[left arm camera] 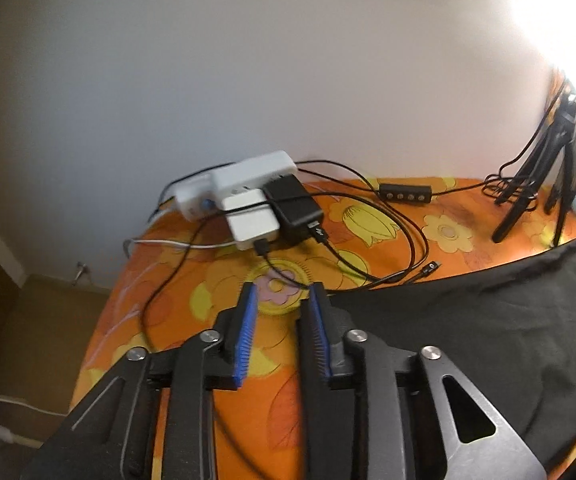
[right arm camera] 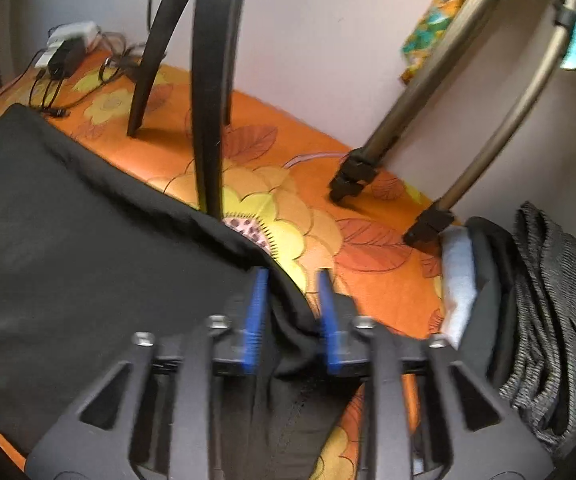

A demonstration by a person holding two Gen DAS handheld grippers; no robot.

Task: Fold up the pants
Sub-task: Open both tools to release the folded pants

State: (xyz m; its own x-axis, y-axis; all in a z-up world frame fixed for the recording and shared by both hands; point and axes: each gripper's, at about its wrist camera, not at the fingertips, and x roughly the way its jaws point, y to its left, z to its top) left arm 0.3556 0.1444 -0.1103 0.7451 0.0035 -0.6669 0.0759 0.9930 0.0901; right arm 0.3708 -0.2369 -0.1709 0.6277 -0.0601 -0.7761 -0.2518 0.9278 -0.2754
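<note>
Black pants lie spread flat on an orange floral bedsheet. My right gripper hovers over their right edge with its blue pads apart. A bunched fold of the black cloth sits loosely between the jaws, and the pads do not press on it. In the left wrist view the pants stretch away to the right. My left gripper stands open at their left edge. Only the sheet shows between its fingers, and the right finger sits beside the cloth's corner.
A white power strip with chargers and trailing cables lies at the back left. Black tripod legs stand just behind the pants, and metal tripod legs stand at the right. Folded clothes are piled at the right. The bed edge drops off on the left.
</note>
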